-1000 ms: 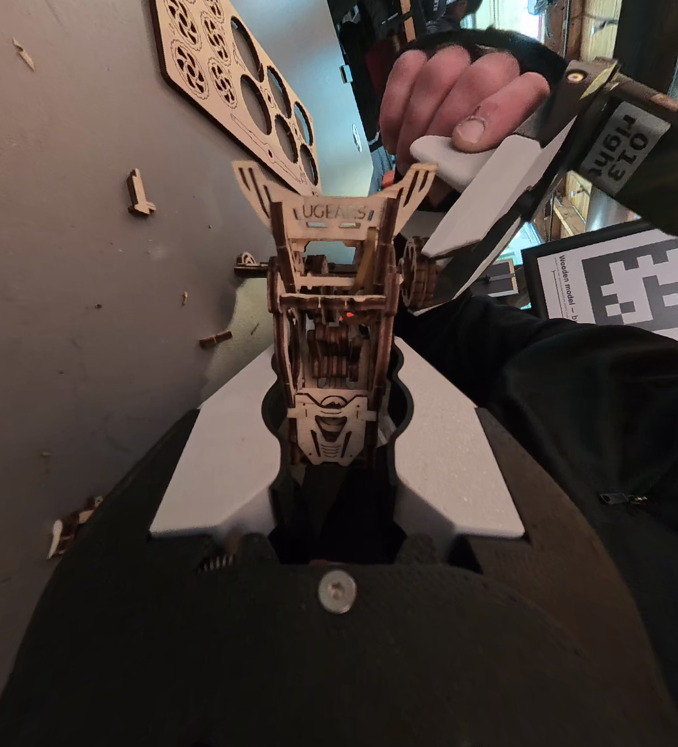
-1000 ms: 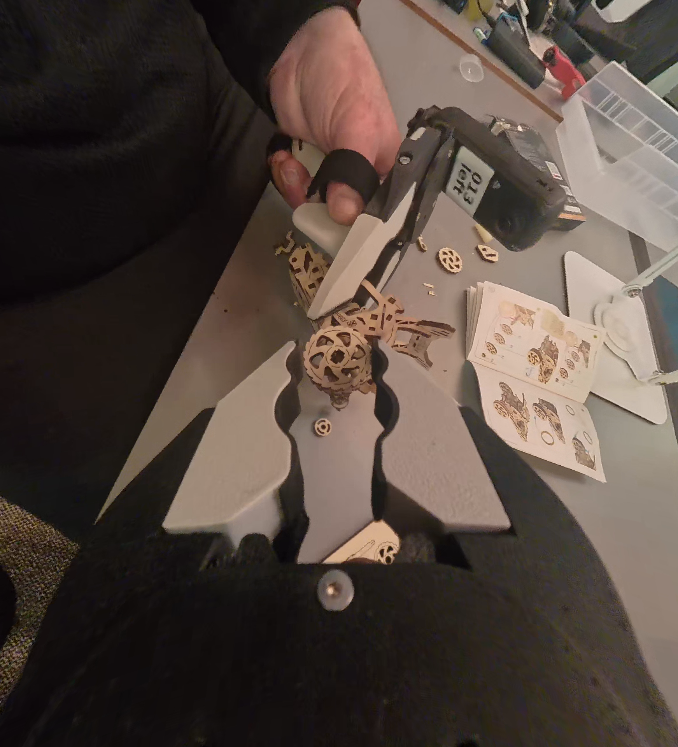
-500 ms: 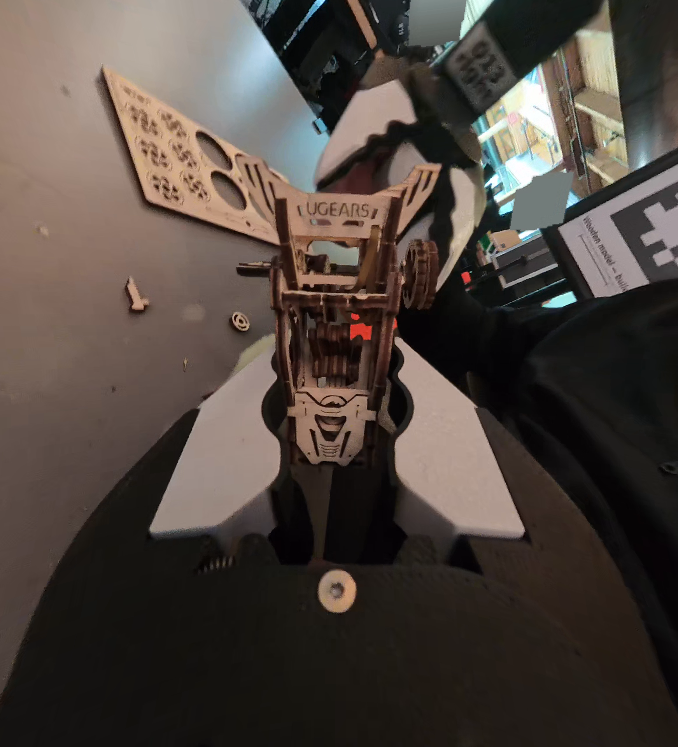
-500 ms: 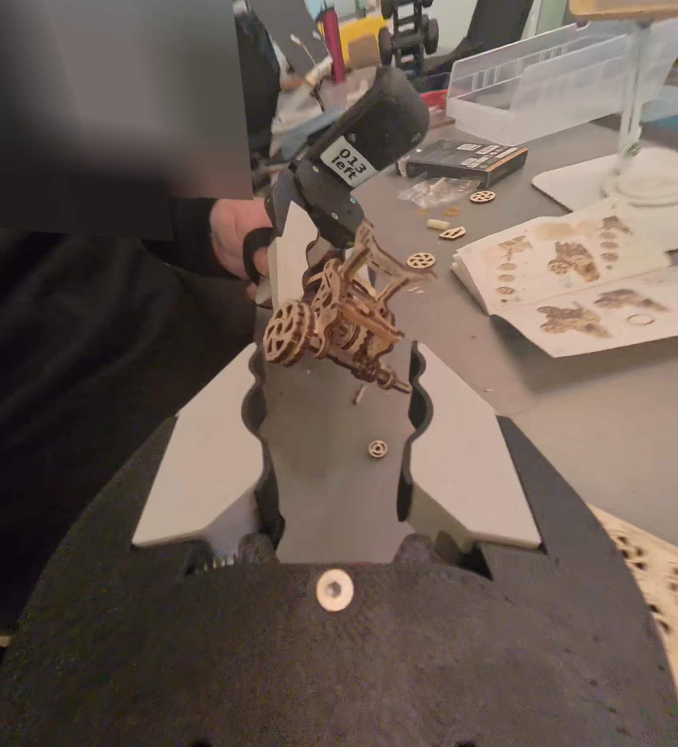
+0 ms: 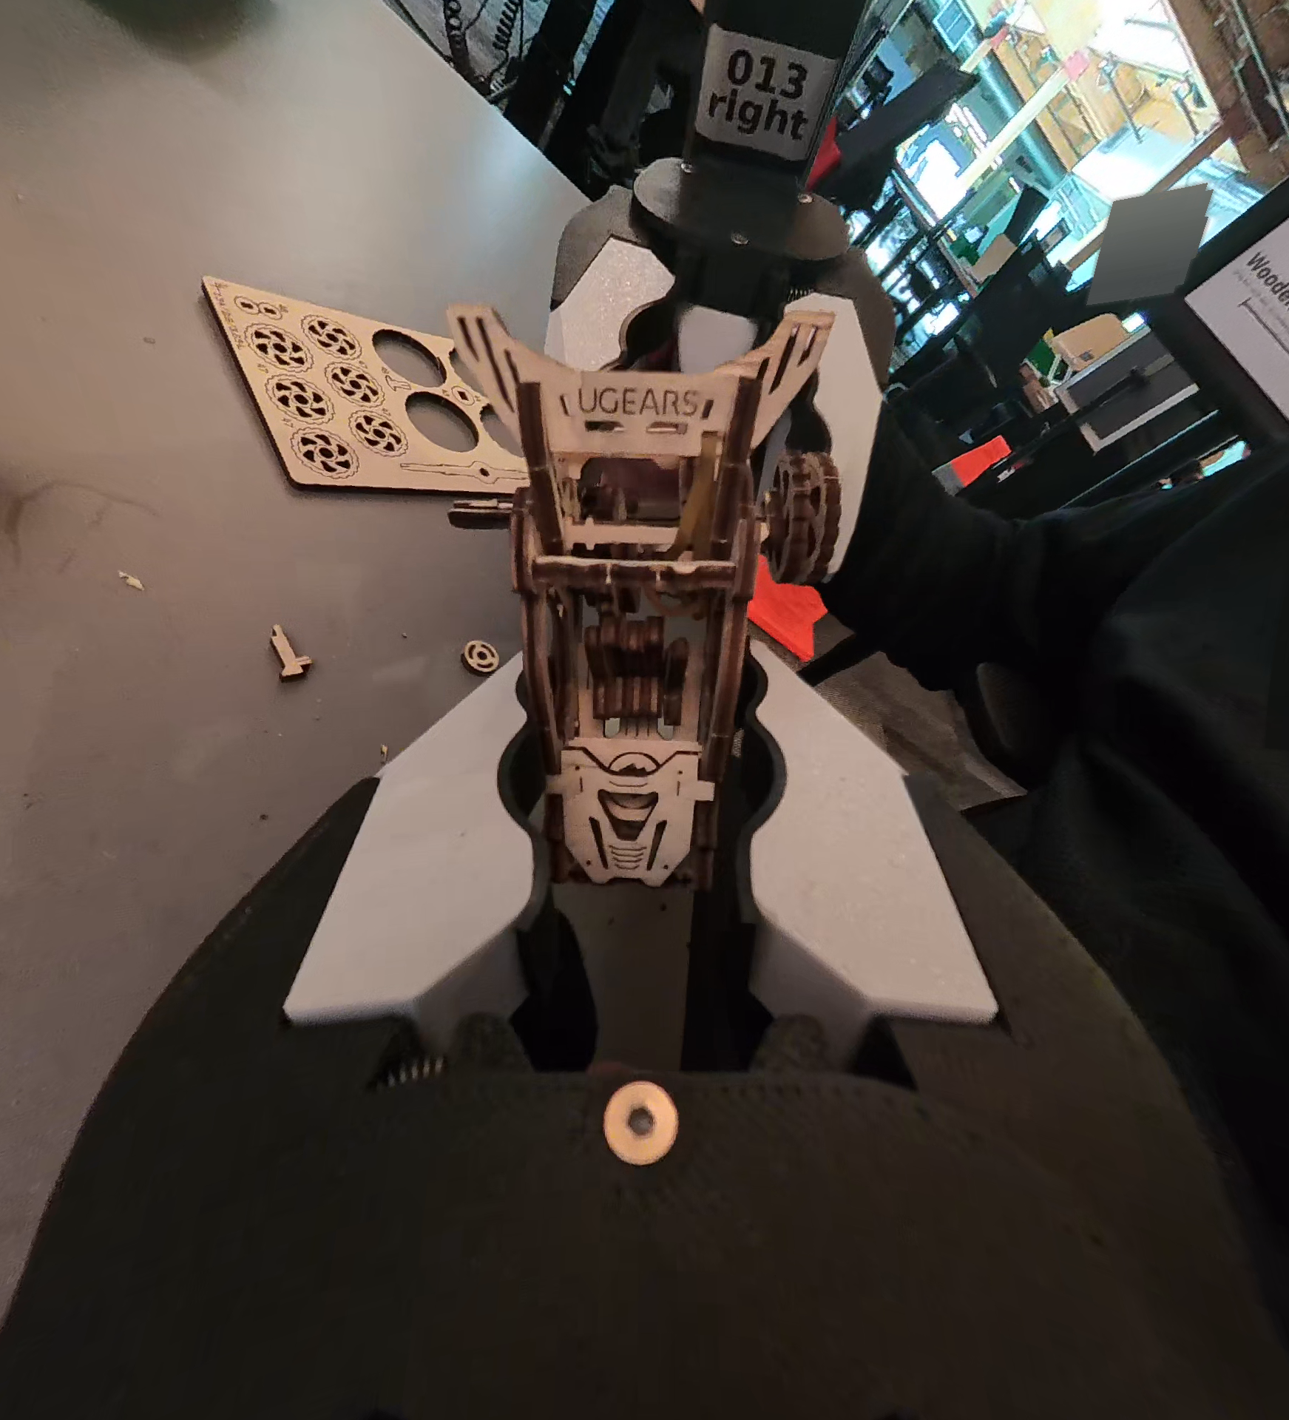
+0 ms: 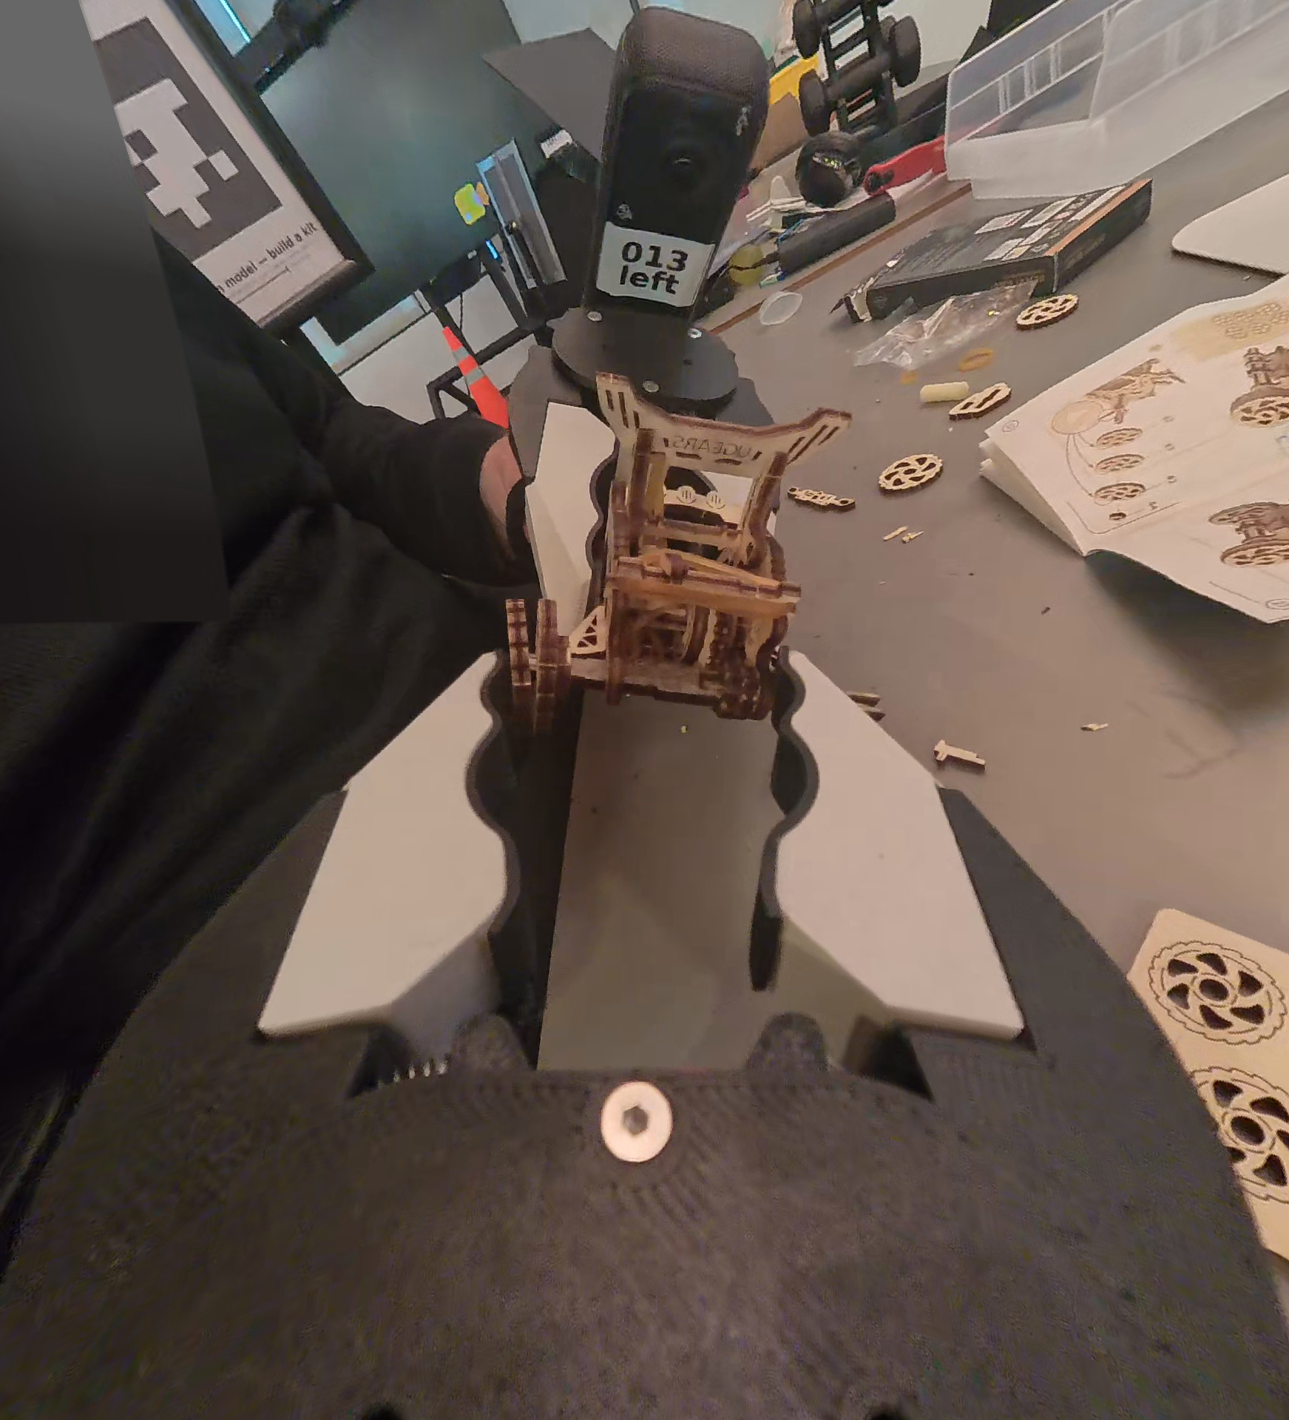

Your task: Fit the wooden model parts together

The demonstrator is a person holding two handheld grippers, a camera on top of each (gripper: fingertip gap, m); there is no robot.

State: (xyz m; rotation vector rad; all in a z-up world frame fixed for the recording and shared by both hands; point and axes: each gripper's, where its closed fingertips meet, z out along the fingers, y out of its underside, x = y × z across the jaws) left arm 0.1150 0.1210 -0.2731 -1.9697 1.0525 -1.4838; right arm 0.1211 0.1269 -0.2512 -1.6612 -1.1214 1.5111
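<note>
With my left tool (image 5: 629,784) clamped on the model (image 5: 633,615) and my right tool (image 6: 645,691) spread empty around its far end, I'd close gently on the frame, sparing the wheel (image 6: 533,661).

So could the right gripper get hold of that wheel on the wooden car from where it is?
Probably yes. The right gripper is open, and the wheel sits by its left fingertip, nothing between. The left gripper grips the wooden car elsewhere.
</note>
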